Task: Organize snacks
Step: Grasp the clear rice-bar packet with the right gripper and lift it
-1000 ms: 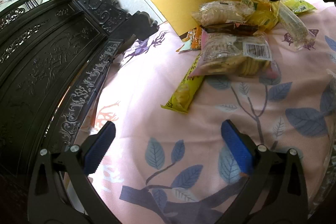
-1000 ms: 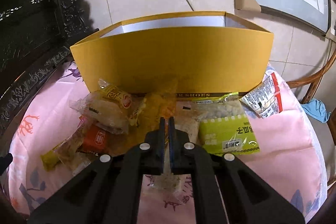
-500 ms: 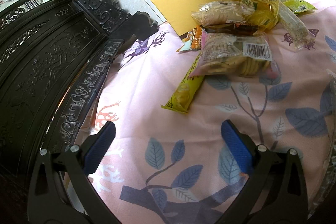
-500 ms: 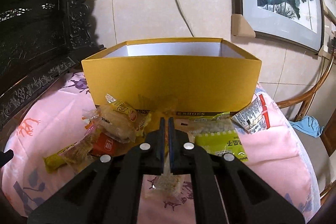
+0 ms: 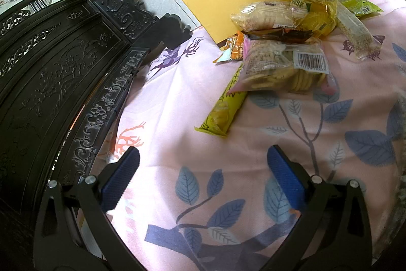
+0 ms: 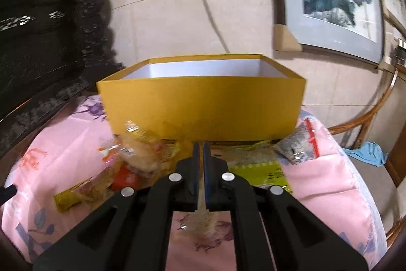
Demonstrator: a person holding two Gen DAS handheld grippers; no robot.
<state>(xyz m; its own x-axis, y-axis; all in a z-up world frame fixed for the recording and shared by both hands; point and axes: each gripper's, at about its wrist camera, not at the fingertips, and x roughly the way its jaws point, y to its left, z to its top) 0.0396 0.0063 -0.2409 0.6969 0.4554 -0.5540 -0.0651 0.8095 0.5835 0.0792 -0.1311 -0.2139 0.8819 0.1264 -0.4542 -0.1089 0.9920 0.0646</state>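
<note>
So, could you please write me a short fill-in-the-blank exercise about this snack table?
1. The left gripper hovers over the pink floral cloth with its jaws ____.
2. The right gripper is shut on a clear ____ bar packet.
3. The yellow cardboard box has a ____ inside.

Missing words: open; grain; white

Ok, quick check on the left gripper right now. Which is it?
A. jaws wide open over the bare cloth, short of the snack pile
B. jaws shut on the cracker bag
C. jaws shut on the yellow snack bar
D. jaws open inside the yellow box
A: the left gripper has its jaws spread wide with only the pink cloth between them, and the yellow snack bar lies ahead, untouched.
</note>
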